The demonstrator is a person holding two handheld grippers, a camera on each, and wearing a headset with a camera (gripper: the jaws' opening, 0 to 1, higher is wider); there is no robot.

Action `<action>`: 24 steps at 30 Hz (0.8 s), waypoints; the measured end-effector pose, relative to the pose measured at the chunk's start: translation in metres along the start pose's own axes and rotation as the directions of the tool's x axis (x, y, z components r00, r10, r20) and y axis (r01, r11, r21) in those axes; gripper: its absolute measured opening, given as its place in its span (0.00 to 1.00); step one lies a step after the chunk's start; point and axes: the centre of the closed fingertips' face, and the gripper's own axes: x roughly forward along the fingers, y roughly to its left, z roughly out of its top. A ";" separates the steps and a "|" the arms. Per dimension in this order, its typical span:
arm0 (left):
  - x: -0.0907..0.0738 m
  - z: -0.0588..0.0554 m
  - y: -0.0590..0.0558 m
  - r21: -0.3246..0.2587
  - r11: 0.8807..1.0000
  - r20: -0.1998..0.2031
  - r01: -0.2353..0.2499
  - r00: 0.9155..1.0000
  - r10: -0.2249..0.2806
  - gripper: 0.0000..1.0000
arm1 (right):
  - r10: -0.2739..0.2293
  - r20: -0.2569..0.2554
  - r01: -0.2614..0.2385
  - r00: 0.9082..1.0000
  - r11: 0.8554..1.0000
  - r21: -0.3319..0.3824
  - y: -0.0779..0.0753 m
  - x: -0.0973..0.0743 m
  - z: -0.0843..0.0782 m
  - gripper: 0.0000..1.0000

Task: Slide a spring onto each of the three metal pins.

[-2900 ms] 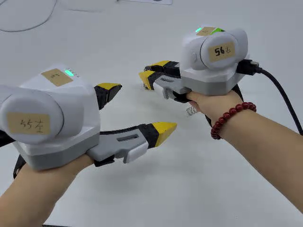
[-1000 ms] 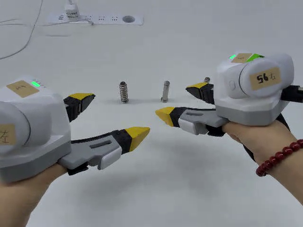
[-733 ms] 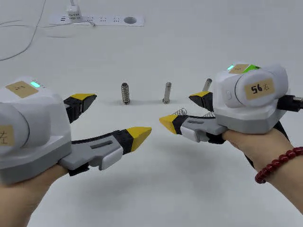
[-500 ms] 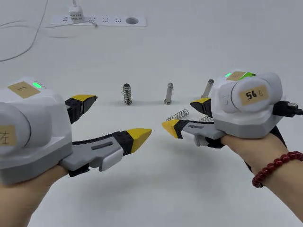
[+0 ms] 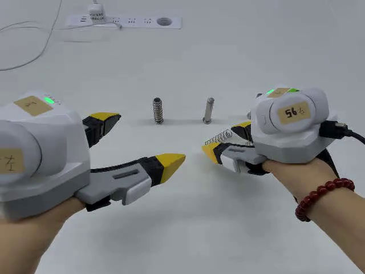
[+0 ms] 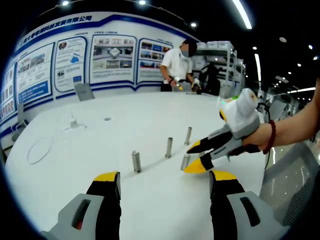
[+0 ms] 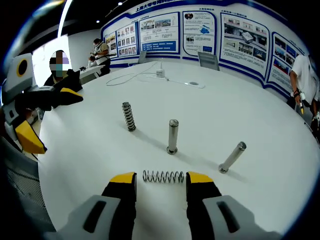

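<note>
Right gripper has pulled back below the row of pins since a second ago, and now a loose spring shows between its yellow tips: thin coiled wire, lying crosswise, each end against a tip, jaws closed down to its length. Three metal pins, count them, slim shiny cylinders on the smooth white table. Left pin is already sleeved in its own coil, middle pin bare and upright, right pin bare and leaning. Two springs in all. Left gripper, lower left of the head view, gapes wide, holding nothing.
</note>
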 end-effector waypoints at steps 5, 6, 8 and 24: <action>0.000 -0.001 0.001 0.003 1.000 -0.006 -0.001 1.000 0.001 0.73 | -0.008 -0.018 0.008 1.000 1.000 0.008 -0.001 0.004 -0.004 0.38; 0.000 -0.002 0.001 0.003 1.000 -0.006 0.000 1.000 0.001 0.73 | -0.008 -0.022 0.008 1.000 1.000 0.010 -0.001 0.004 -0.005 0.38; 0.000 -0.002 0.001 0.005 1.000 -0.007 0.001 1.000 -0.001 0.73 | -0.007 -0.028 0.007 1.000 1.000 0.012 -0.001 0.005 -0.007 0.37; 0.001 -0.007 -0.002 0.010 1.000 -0.035 0.018 0.999 -0.017 0.69 | 0.002 -0.032 -0.003 0.999 0.999 -0.043 -0.003 0.004 -0.008 0.33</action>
